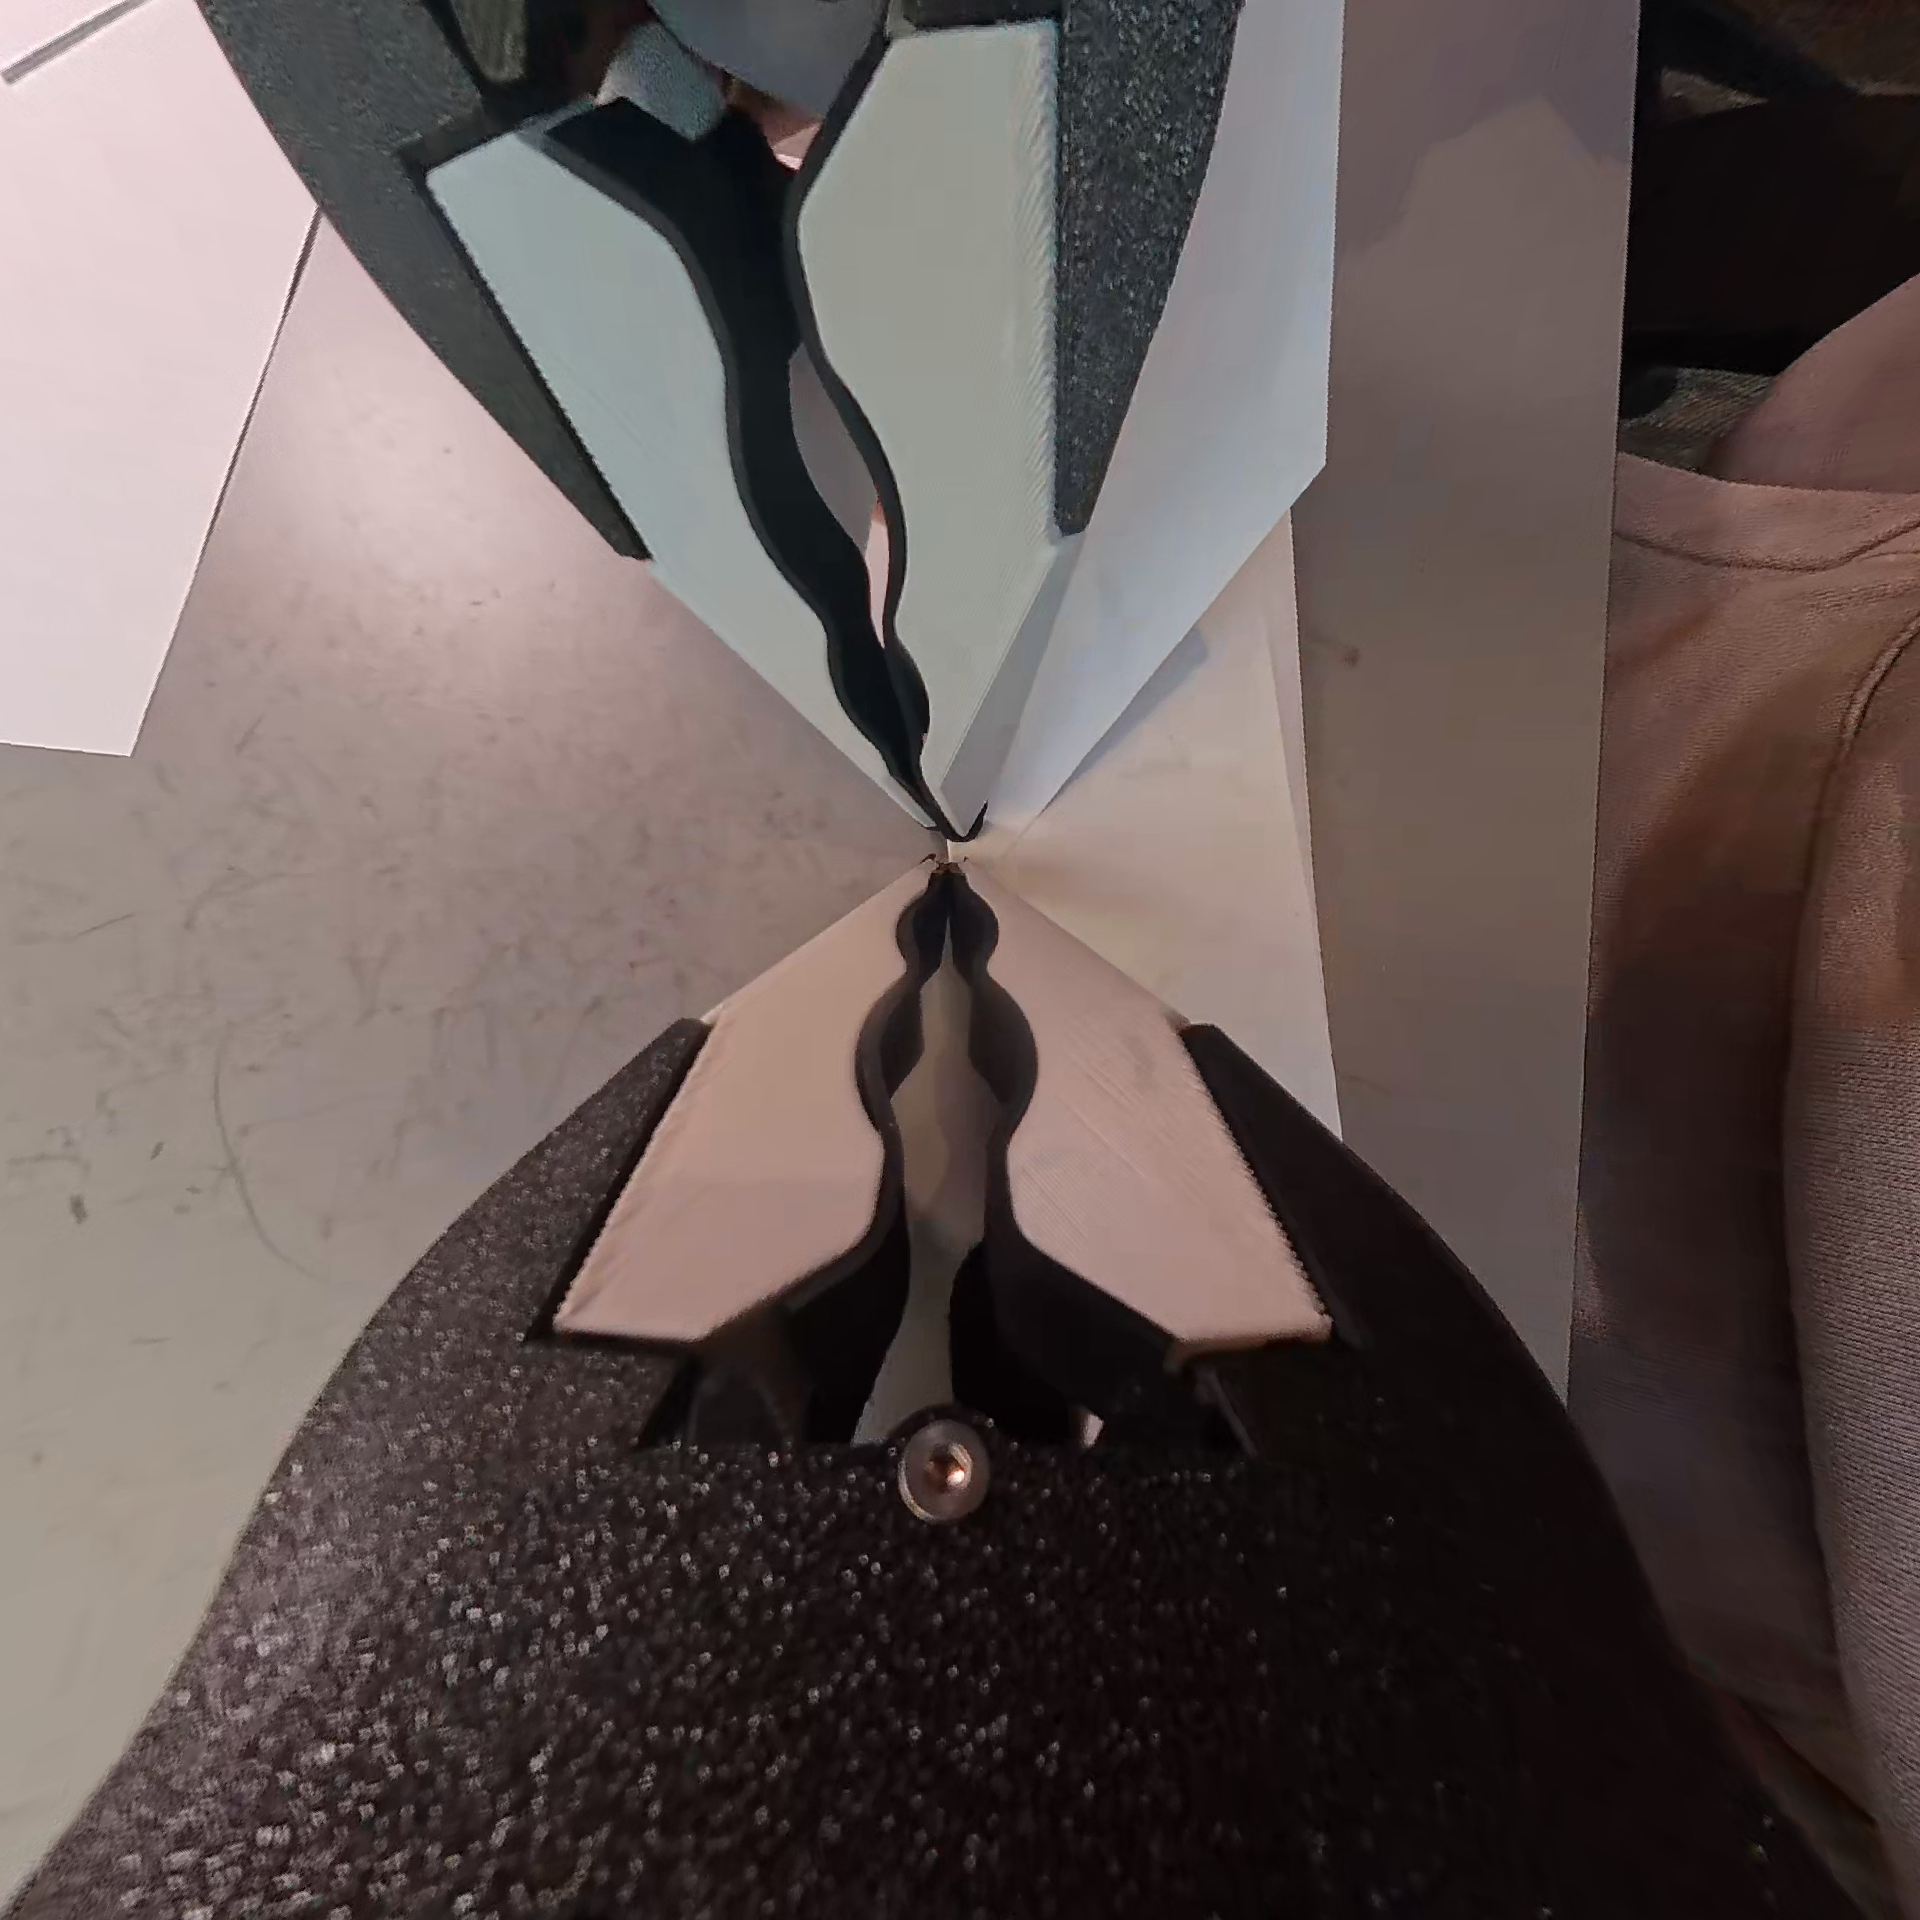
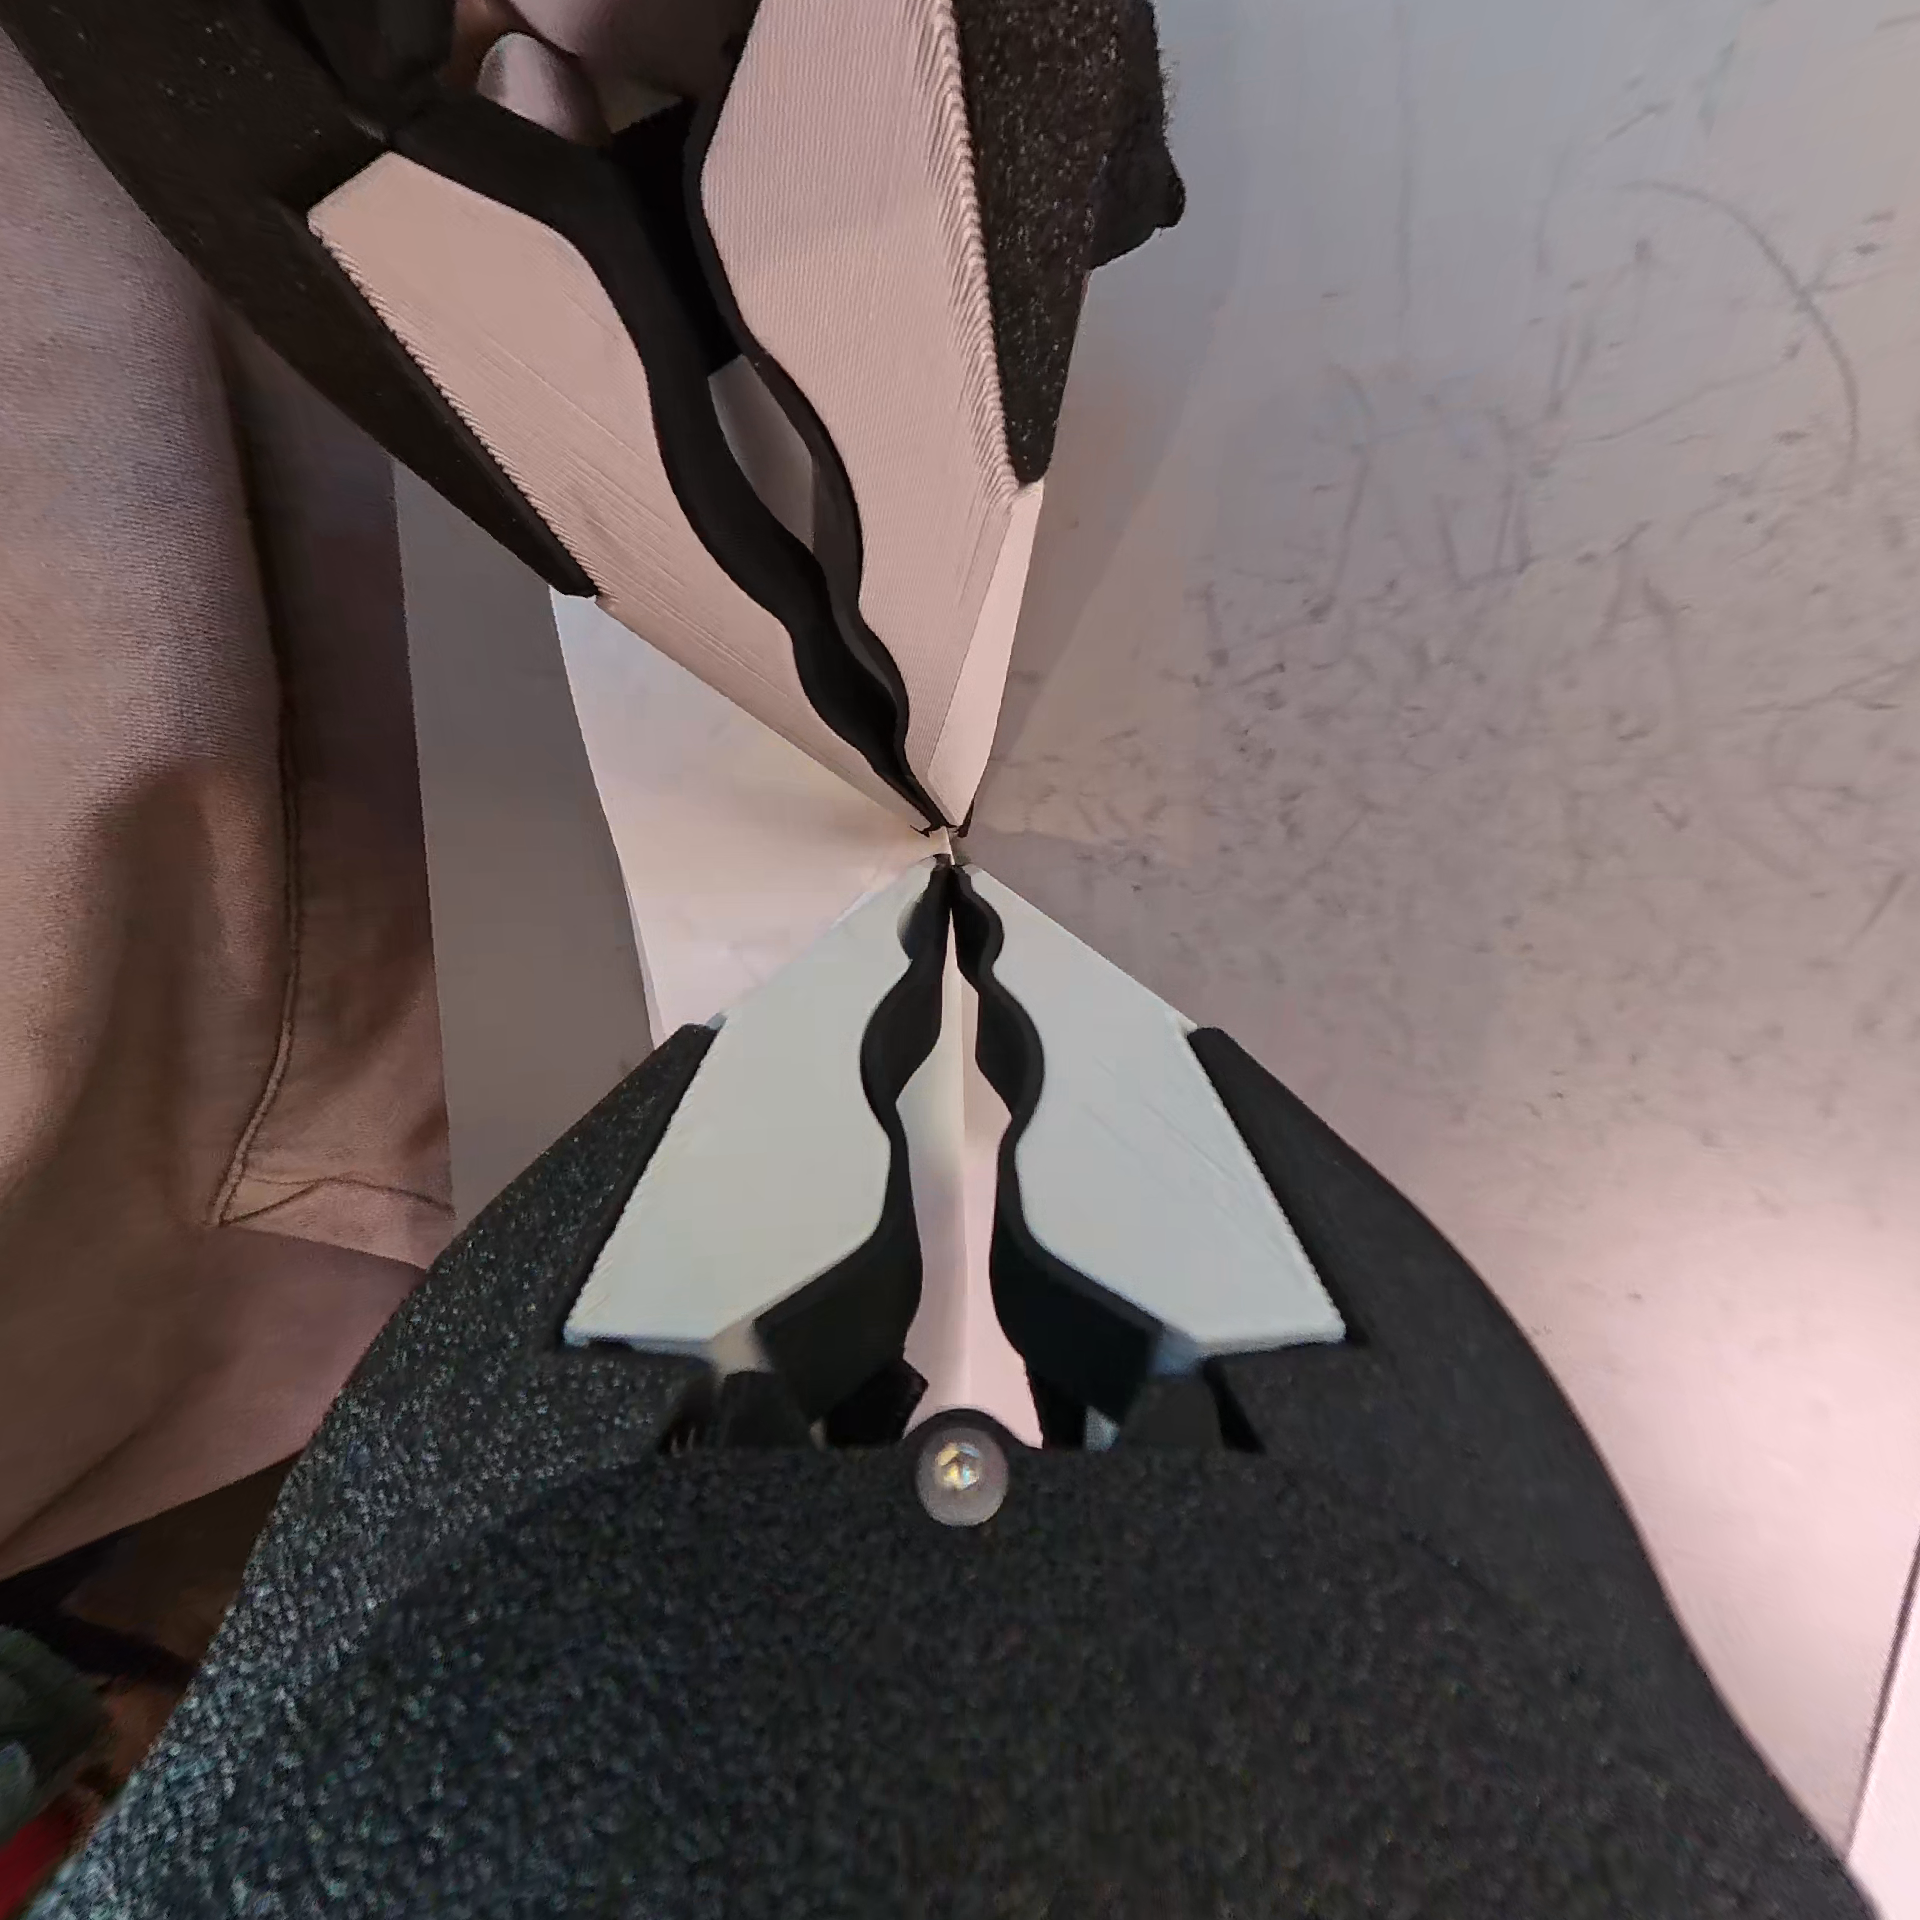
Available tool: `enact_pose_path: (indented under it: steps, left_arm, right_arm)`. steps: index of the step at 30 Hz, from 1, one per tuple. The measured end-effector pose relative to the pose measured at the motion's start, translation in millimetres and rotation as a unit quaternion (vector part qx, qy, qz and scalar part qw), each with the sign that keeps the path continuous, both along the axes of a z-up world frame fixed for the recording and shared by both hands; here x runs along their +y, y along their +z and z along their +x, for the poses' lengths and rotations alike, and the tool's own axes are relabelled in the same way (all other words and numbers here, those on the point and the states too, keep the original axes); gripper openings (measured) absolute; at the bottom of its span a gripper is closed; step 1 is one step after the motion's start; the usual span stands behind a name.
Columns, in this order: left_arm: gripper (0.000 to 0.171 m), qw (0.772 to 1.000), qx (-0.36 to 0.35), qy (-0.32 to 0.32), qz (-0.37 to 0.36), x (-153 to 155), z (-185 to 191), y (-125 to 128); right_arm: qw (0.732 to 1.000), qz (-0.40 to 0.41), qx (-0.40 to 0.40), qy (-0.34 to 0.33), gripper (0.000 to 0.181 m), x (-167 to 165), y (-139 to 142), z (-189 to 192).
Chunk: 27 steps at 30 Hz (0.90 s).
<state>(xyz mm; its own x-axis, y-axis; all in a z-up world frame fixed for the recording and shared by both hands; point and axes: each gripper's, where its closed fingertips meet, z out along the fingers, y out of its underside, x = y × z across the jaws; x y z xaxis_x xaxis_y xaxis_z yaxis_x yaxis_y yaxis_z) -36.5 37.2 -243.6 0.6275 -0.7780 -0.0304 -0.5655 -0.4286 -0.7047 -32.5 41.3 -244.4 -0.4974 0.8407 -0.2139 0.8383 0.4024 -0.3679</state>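
Note:
My left gripper [image 1: 948, 883] is shut, with a thin white paper sheet [image 1: 1143, 821] pinched edge-on between its jaws. My right gripper [image 2: 951, 875] is shut on the same paper sheet [image 2: 727, 821]. The two grippers meet tip to tip just above the table. The right gripper [image 1: 951, 826] comes in from the top of the left wrist view. The left gripper [image 2: 935, 821] comes in from the top of the right wrist view. The paper creases into a point where the tips meet and fans out toward the person. How far it reaches inside the jaws is hidden.
A grey scratched table [image 1: 364, 883] lies below; it also shows in the right wrist view [image 2: 1455, 727]. Another white sheet [image 1: 125, 416] lies at the far left. A person in a pale pink shirt [image 1: 1766, 935] is close beside the table edge, also visible in the right wrist view [image 2: 156, 727]. Less than 4 cm separates the two grippers' tips.

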Motion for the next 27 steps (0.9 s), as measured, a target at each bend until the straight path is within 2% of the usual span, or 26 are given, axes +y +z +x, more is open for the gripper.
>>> enact_pose_path:
  steps: [5,11,14,23,27]
  left_arm:
    - [0.000,0.996,-0.049,0.023,-0.066,0.4,1.5,1.0]
    - [0.000,0.999,0.029,-0.017,-0.019,-0.2,0.5,-0.8]
    - [0.000,0.999,0.047,-0.025,-0.013,0.0,0.5,-0.9]
    - [0.000,0.999,0.047,-0.015,-0.006,0.4,0.5,-1.2]
    - [0.000,1.000,0.022,0.003,-0.019,1.2,1.6,-0.5]
  right_arm:
    - [1.000,-0.002,-0.002,-0.021,0.000,0.4,-0.1,-0.6]
    - [0.999,-0.002,0.022,-0.048,0.000,1.6,1.0,0.3]
    - [0.998,0.003,0.027,-0.056,0.000,6.8,4.2,4.5]
    - [0.998,0.026,0.008,-0.051,0.000,9.4,0.1,9.2]
    - [0.997,0.046,0.016,-0.051,0.000,9.5,-0.1,8.6]
